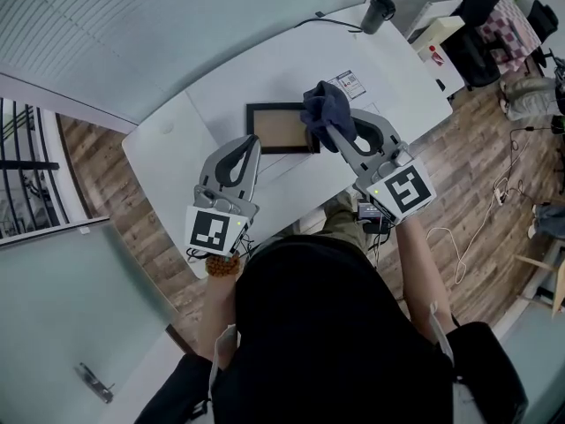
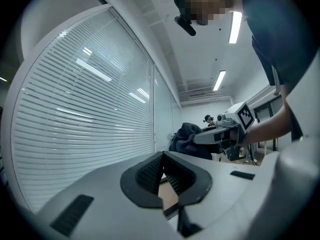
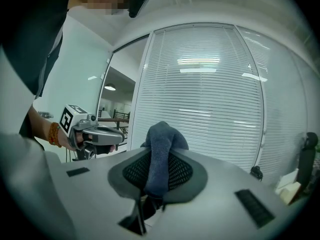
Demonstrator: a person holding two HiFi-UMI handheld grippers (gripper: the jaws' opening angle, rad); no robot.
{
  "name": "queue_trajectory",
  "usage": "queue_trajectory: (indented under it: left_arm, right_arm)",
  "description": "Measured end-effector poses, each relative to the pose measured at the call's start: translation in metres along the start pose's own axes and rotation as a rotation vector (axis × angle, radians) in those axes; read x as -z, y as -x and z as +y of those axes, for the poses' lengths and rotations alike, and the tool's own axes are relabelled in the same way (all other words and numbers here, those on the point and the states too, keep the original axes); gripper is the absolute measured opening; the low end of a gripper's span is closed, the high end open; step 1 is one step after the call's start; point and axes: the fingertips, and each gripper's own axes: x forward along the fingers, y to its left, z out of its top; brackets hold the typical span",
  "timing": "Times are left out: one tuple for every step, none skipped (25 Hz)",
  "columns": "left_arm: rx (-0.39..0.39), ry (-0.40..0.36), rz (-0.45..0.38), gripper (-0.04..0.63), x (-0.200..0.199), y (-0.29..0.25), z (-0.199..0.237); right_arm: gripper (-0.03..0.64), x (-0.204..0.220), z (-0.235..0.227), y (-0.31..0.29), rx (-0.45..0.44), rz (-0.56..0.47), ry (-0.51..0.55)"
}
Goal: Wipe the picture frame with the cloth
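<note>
**Q:** Cloth (image 3: 160, 144): how is it held?
**A:** Clamped between the jaws of the right gripper (image 3: 158, 164). It is dark blue and bunches up past the tips.

**Q:** Left gripper (image 2: 163, 160)?
**A:** Jaws clenched together, nothing seen between the pads. The tips sit at the near left edge of the picture frame (image 1: 281, 128); contact unconfirmed.

**Q:** Frame position?
**A:** On the white surface (image 1: 221, 87), with a black border and brown panel. The cloth is over its right end in the head view; I cannot tell whether it touches.
</note>
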Motion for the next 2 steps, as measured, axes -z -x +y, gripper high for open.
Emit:
queue_trajectory:
  left_arm:
    - [0.001,-0.001,-0.001,0.005,-0.0007,-0.0008,-0.0009]
    - [0.002,-0.001,-0.003,0.005,-0.0015,-0.0017,-0.0017]
  right_arm:
    - [0.044,-0.0007,0.0006,0.0005,-0.001,-0.001,-0.008]
    - [0.044,-0.0017,0.0012,0.0008,-0.002,-0.003,-0.016]
